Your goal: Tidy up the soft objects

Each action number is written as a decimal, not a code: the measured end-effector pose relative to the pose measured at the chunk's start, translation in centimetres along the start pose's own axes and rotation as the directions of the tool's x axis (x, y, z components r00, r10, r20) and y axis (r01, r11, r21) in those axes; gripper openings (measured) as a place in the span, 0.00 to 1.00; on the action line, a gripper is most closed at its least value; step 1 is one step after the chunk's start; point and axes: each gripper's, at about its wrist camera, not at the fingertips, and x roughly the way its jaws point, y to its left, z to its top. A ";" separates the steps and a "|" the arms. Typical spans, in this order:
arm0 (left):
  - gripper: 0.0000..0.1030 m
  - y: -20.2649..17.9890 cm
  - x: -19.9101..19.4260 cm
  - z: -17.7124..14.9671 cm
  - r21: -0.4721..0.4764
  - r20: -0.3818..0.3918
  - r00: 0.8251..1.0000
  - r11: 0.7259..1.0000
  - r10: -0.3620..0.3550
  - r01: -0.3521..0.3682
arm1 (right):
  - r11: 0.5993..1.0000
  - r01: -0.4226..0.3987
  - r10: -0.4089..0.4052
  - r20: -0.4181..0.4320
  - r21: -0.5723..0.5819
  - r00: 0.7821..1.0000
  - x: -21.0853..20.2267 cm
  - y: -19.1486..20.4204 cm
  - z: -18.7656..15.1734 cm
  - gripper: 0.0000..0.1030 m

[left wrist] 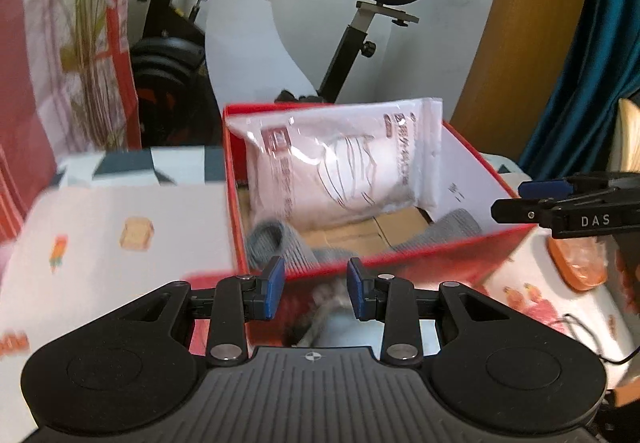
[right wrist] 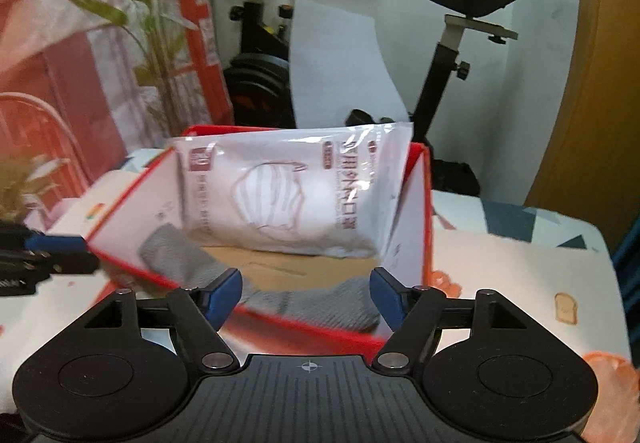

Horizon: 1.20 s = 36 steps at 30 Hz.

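Observation:
A red box point(left wrist: 420, 267) with white inner walls stands on the table. Inside, a clear pack of white face masks point(left wrist: 340, 163) leans on the back wall, above a grey knitted sock point(left wrist: 280, 239) on the cardboard floor. My left gripper point(left wrist: 316, 285) hovers at the box's near wall, jaws partly apart, with a blurred grey-white soft thing point(left wrist: 332, 313) between and below them; contact with the pads is unclear. In the right wrist view my right gripper point(right wrist: 306, 283) is open and empty at the box point(right wrist: 132, 179), before the pack point(right wrist: 288, 191) and sock point(right wrist: 312, 303).
An exercise bike point(left wrist: 360, 23) and a plant point(left wrist: 84, 23) stand behind the table. The printed tablecloth point(left wrist: 136, 233) lies bare left of the box. An orange object point(left wrist: 580, 263) and a black cable point(left wrist: 580, 335) lie to its right.

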 end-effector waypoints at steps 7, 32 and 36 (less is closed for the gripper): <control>0.35 -1.0 -1.1 -3.6 -0.042 -0.053 0.998 0.999 -0.035 0.033 | 0.996 -0.080 0.081 -0.032 0.046 0.996 -1.6 2.0 -3.9 0.67; 0.34 -0.8 2.6 -7.4 -0.200 -0.216 0.957 0.968 -0.195 0.152 | 0.911 -0.195 0.295 -0.244 0.363 0.924 3.7 1.8 -11.7 0.63; 0.34 -0.5 3.0 -7.4 -0.219 -0.223 0.952 0.962 -0.212 0.163 | 0.891 -0.209 0.323 -0.239 0.404 0.916 4.1 1.4 -11.9 0.61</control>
